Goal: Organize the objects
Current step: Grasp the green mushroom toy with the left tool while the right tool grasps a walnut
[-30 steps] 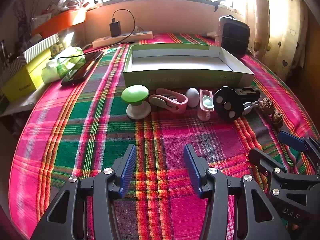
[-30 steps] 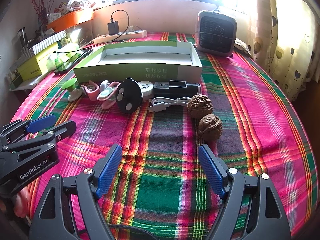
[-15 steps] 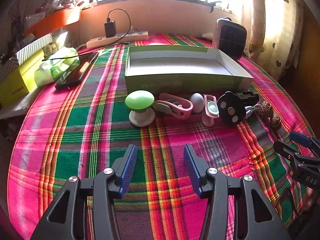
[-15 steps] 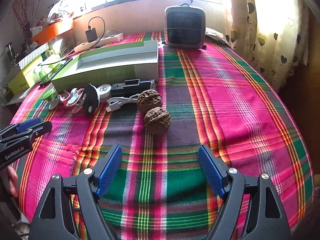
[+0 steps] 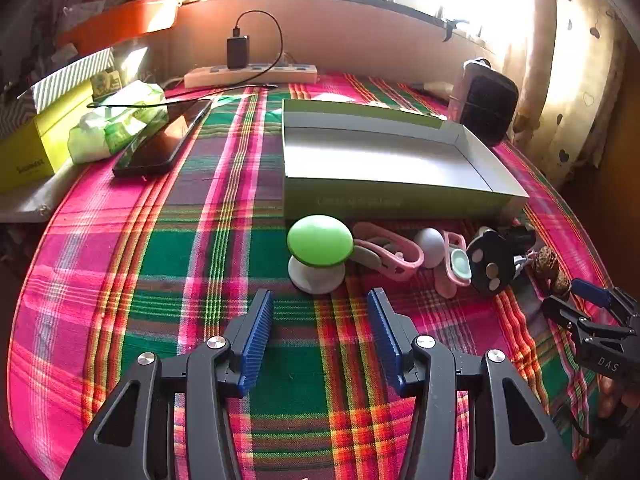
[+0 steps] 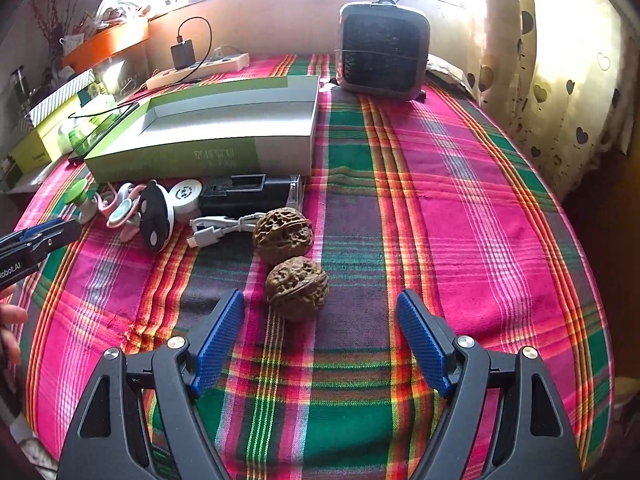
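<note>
A row of small things lies in front of an empty green and white box (image 5: 400, 196) (image 6: 208, 156): a green mushroom-shaped lamp (image 5: 319, 246) (image 6: 78, 196), pink clips (image 5: 386, 254), a black round disc (image 5: 491, 268) (image 6: 154, 216), a black device (image 6: 244, 196), a white cable (image 6: 222, 228) and two walnuts (image 6: 297, 288). My left gripper (image 5: 320, 316) is open, just short of the lamp. My right gripper (image 6: 320, 320) is open, with the nearer walnut just ahead between its blue pads.
A plaid cloth (image 6: 440, 200) covers the table. A dark fan heater (image 6: 382, 52) stands at the back right, a power strip with charger (image 5: 250, 72) at the back. A phone (image 5: 164, 140), wipes and a yellow box (image 5: 36, 148) lie at the left. A curtain (image 6: 560, 60) hangs at the right.
Both grippers have moved forward. The left has closed in on the green lamp; the right has swung over to the nearer walnut. Both stayed open.
</note>
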